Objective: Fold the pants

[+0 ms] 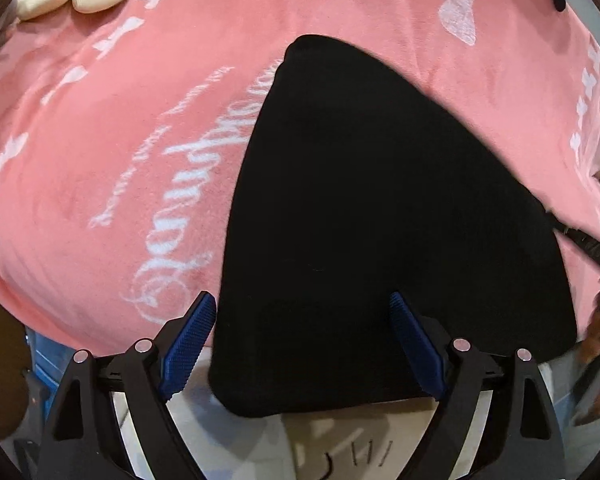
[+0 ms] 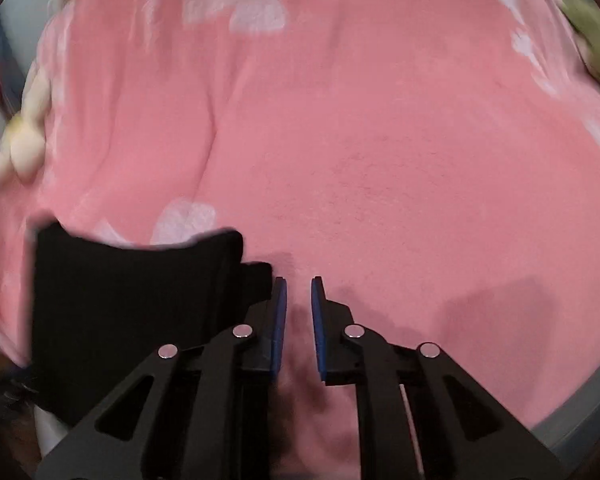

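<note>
Left wrist view: folded black pants (image 1: 380,220) lie beneath the released left hand-held gripper (image 1: 304,304).

2 wrist views look down, sharing pants (image 1: 380,220).

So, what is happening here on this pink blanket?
A person with a hand-held gripper in each hand is folding black pants that lie on a pink blanket. The left hand-held gripper is wide open above their near edge. The right hand-held gripper is almost closed beside them, holding nothing.
</note>
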Available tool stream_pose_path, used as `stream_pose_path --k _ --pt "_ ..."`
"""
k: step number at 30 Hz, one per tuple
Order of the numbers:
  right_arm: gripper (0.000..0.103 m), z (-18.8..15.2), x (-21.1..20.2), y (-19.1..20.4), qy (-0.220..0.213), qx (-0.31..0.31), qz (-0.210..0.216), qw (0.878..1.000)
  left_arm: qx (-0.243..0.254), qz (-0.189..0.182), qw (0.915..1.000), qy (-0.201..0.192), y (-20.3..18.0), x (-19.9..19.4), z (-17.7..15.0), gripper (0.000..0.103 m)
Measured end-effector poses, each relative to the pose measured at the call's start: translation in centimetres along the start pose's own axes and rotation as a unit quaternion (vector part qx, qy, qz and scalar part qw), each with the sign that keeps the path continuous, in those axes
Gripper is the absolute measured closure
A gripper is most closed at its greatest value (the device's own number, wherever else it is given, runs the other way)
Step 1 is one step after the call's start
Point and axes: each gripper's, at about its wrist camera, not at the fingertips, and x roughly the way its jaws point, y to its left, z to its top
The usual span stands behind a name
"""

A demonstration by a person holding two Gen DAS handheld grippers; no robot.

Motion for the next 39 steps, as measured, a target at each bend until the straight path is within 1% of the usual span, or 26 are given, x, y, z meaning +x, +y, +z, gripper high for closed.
stream_pose_path --k 1,2,5,6,7,9,10,12,13,15,16,17,19,21,22,23,24,25,26,27,29,30,32,35,37,39 --pt "0.091 -0.1 -1.7 0.4 -0.027 0.009 0.03 0.999 0.006 0.003 0.9999 -0.013 0.0 -0.7 0.0 0.017" --pt "0.091 -0.2 -3.4 1.9 -0.047 -0.003 0.061 0.997 0.01 0.006 0.9997 -0.021 -0.1 -1.2 0.0 0.017" --pt "0.092 0.0 -3.7 7.2 -0.019 -0.064 0.135 0.989 0.019 0.02 0.9987 -0.044 0.6 -2.5 -0.2 0.017" --pt "0.092 0.0 -3.1 9.7 -0.001 -0.092 0.164 0.982 0.017 0.025 0.9985 -0.046 1.0 -2.7 -0.2 0.017" --pt "0.092 0.0 -2.3 11.9 0.009 -0.115 0.179 0.977 0.008 0.028 0.9985 -0.046 1.7 -3.0 -0.3 0.017" --pt "0.092 0.2 -0.2 16.0 0.018 -0.15 0.191 0.97 -0.007 0.025 0.9987 -0.043 2.7 -3.2 -0.3 0.017" --pt "0.092 0.4 0.5 16.8 0.022 -0.152 0.196 0.968 -0.018 0.025 0.9986 -0.044 3.6 -3.5 -0.4 0.017" --pt "0.093 1.1 4.0 19.6 0.038 -0.141 0.214 0.966 -0.029 0.026 0.9981 -0.047 4.3 -4.3 -0.7 0.017" --pt "0.093 1.2 5.8 20.7 0.05 -0.142 0.214 0.965 -0.034 0.027 0.9977 -0.052 5.1 -4.8 -0.9 0.017" --pt "0.093 0.1 10.2 23.1 0.101 -0.152 0.194 0.964 -0.035 0.032 0.9974 -0.053 5.7 -4.9 -1.1 0.017" --pt "0.093 -0.6 11.8 24.1 0.101 -0.156 0.185 0.965 -0.034 0.036 0.9974 -0.052 6.2 -5.1 -1.1 0.017" --pt "0.093 -0.6 11.9 24.7 0.092 -0.161 0.187 0.965 -0.033 0.037 0.9974 -0.053 6.5 -5.3 -1.7 0.017" --pt "0.093 0.3 10.4 25.0 0.09 -0.148 0.18 0.968 -0.033 0.038 0.9973 -0.054 6.8 -5.4 -1.6 0.017" --pt "0.093 0.6 7.9 23.8 0.068 -0.123 0.203 0.969 -0.032 0.029 0.9974 -0.057 7.2 -5.6 -1.7 0.017" --pt "0.093 0.2 7.7 23.4 0.065 -0.126 0.191 0.971 -0.033 0.027 0.9975 -0.056 7.2 -5.4 -1.7 0.017" --pt "0.097 -0.2 8.0 23.1 0.069 -0.13 0.18 0.973 -0.034 0.021 0.9977 -0.054 7.3 -5.3 -1.7 0.017" --pt "0.097 -1.0 8.9 22.3 0.085 -0.134 0.176 0.972 -0.034 0.014 0.998 -0.052 7.1 -5.1 -1.8 0.017" --pt "0.097 -1.0 8.7 21.6 0.082 -0.12 0.179 0.973 -0.034 0.009 0.9982 -0.049 7.1 -4.8 -1.7 0.017" --pt "0.097 -0.9 6.8 20.9 0.072 -0.1 0.185 0.975 -0.033 0.003 0.9985 -0.043 6.8 -4.4 -1.7 0.017" --pt "0.095 -0.8 5.4 20.8 0.06 -0.099 0.189 0.975 -0.031 -0.002 0.9987 -0.04 6.6 -4.2 -1.7 0.017" --pt "0.092 -1.0 1.3 20.1 0.018 -0.105 0.19 0.976 -0.021 -0.01 0.999 -0.039 6.0 -4.3 -1.9 0.017" --pt "0.092 -1.3 0.3 19.6 0.016 -0.107 0.194 0.975 -0.016 -0.011 0.9991 -0.039 5.8 -4.3 -2.0 0.017" --pt "0.092 -3.0 -1.0 18.6 0.032 -0.11 0.183 0.976 -0.007 -0.011 0.9991 -0.041 5.4 -4.6 -2.3 0.017" --pt "0.092 -5.9 -1.0 18.5 0.061 -0.13 0.168 0.975 -0.007 -0.001 0.9991 -0.041 5.5 -4.8 -2.6 0.017" --pt "0.092 -7.5 -0.5 19.2 0.08 -0.13 0.178 0.972 -0.003 0.009 0.9991 -0.04 5.7 -5.1 -2.9 0.017" --pt "0.092 -9.5 1.8 20.6 0.123 -0.138 0.181 0.966 0.001 0.032 0.9988 -0.038 6.2 -5.3 -3.4 0.017"
